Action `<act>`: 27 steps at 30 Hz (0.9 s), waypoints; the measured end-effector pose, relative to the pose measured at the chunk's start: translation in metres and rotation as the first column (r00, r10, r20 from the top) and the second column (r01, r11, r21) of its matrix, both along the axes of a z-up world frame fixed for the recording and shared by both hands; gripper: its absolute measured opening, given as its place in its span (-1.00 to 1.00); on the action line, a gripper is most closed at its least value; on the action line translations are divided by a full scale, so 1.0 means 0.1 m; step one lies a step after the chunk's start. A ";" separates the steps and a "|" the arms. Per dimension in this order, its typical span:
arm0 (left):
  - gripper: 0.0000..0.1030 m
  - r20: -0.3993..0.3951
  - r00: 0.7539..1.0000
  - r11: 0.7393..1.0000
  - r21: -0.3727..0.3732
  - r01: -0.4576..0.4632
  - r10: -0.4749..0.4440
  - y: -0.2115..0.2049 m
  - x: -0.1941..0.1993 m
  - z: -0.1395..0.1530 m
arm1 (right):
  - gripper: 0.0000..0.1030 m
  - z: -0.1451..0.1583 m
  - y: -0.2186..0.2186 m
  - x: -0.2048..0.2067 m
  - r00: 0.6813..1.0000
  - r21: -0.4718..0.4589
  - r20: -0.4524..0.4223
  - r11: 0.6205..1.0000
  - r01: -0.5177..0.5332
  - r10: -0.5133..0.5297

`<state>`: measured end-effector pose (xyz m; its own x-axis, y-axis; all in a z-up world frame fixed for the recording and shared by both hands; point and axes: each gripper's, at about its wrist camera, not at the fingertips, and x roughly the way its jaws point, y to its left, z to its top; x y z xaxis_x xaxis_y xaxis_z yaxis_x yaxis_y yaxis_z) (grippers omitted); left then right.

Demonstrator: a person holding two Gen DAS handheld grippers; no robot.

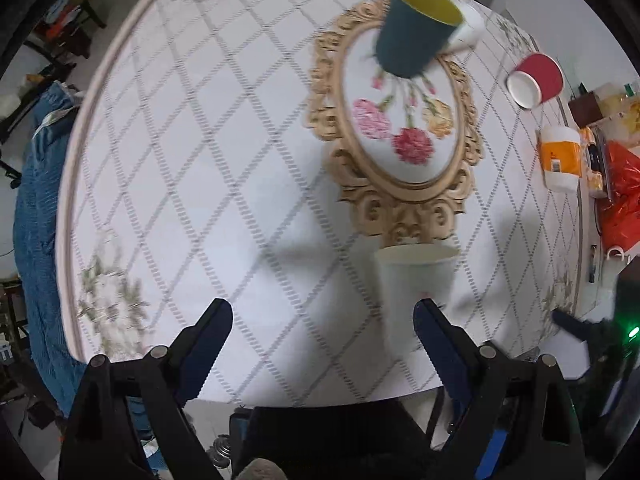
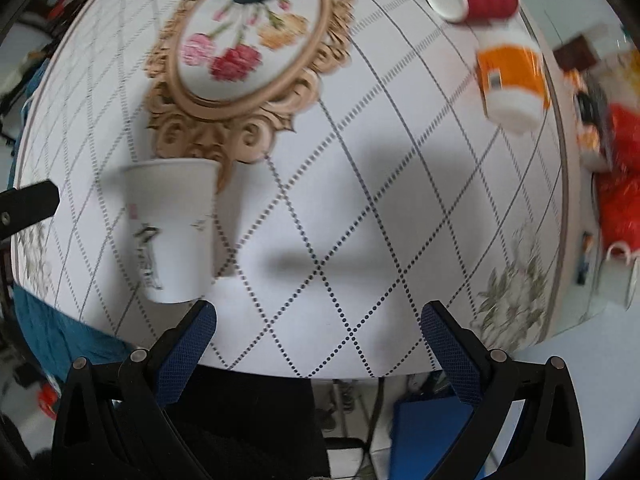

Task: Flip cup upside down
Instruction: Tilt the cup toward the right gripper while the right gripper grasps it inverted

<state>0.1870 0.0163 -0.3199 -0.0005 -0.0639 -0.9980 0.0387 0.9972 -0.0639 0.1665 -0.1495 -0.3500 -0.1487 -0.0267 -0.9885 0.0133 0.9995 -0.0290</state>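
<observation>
A white paper cup (image 1: 416, 280) stands upright, mouth up, near the table's front edge. In the left wrist view it sits just beyond my right finger. In the right wrist view the cup (image 2: 172, 232) stands just beyond my left finger. My left gripper (image 1: 324, 320) is open and empty, hovering over the front edge. My right gripper (image 2: 318, 320) is open and empty, to the right of the cup. A fingertip (image 2: 30, 204) of the left gripper shows at the left edge of the right wrist view.
A dark teal mug (image 1: 420, 28) with a yellow inside stands at the far side. A red cup (image 1: 536, 80) lies on its side at the right. An orange and white cup (image 1: 560, 156) lies near the right edge. The tablecloth (image 1: 200, 160) has a flower medallion (image 1: 400, 128). Red bags (image 1: 620, 200) lie beyond the right edge.
</observation>
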 end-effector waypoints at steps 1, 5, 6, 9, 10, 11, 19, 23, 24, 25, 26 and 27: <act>0.80 0.001 1.000 1.000 0.002 -0.007 0.007 0.09 0.02 0.01 | 1.00 0.06 0.06 0.04 1.000 -0.004 0.003 1.000 -0.016 0.016; 0.80 0.010 1.000 0.999 0.032 -0.030 0.030 0.44 0.02 -0.04 | 1.00 0.23 0.30 0.14 0.993 -0.028 0.011 0.993 -0.117 0.117; 0.80 0.010 0.999 0.999 0.036 -0.039 0.038 0.51 0.04 -0.07 | 1.00 0.26 0.40 0.16 0.986 -0.042 0.009 0.985 -0.165 0.166; 0.80 0.001 0.997 0.996 0.039 -0.074 0.074 0.73 0.01 -0.13 | 1.00 0.30 0.67 0.11 0.943 -0.091 0.001 0.939 -0.331 0.333; 0.80 0.000 0.996 0.996 0.037 -0.087 0.087 0.78 -0.01 -0.13 | 1.00 0.29 0.71 0.08 0.923 -0.104 -0.006 0.918 -0.382 0.384; 0.80 -0.002 0.995 0.994 0.033 -0.102 0.102 0.84 -0.03 -0.14 | 1.00 0.28 0.76 0.08 0.898 -0.119 -0.017 0.890 -0.439 0.441; 0.80 -0.028 0.978 0.978 0.012 -0.208 0.208 1.14 -0.17 -0.25 | 1.00 0.13 1.27 -0.03 0.608 -0.177 -0.110 0.586 -0.790 0.786; 0.80 -0.040 0.967 0.968 0.018 -0.251 0.252 1.25 -0.22 -0.30 | 1.00 0.10 1.48 -0.15 0.394 -0.185 -0.147 0.365 -0.912 0.907; 0.80 -0.045 0.962 0.963 0.018 -0.267 0.268 1.27 -0.23 -0.32 | 1.00 0.09 1.52 -0.19 0.331 -0.188 -0.156 0.301 -0.935 0.931; 0.80 -0.049 0.960 0.961 0.019 -0.276 0.277 1.29 -0.25 -0.33 | 1.00 0.08 1.56 -0.23 0.261 -0.193 -0.164 0.228 -0.954 0.951; 0.80 -0.051 0.957 0.958 0.021 -0.285 0.286 1.31 -0.26 -0.34 | 1.00 0.06 1.59 -0.28 0.185 -0.199 -0.173 0.150 -0.968 0.967; 0.80 -0.056 0.953 0.955 0.023 -0.296 0.297 1.33 -0.27 -0.36 | 1.00 0.04 1.62 -0.34 0.111 -0.199 -0.182 0.074 -0.977 0.977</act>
<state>0.1603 0.1489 -0.3561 -0.0414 -0.0563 -0.9976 -0.2624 0.9640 -0.0435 0.1328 0.0122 -0.3456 0.1883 -0.3452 -0.9195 -0.9700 0.0810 -0.2290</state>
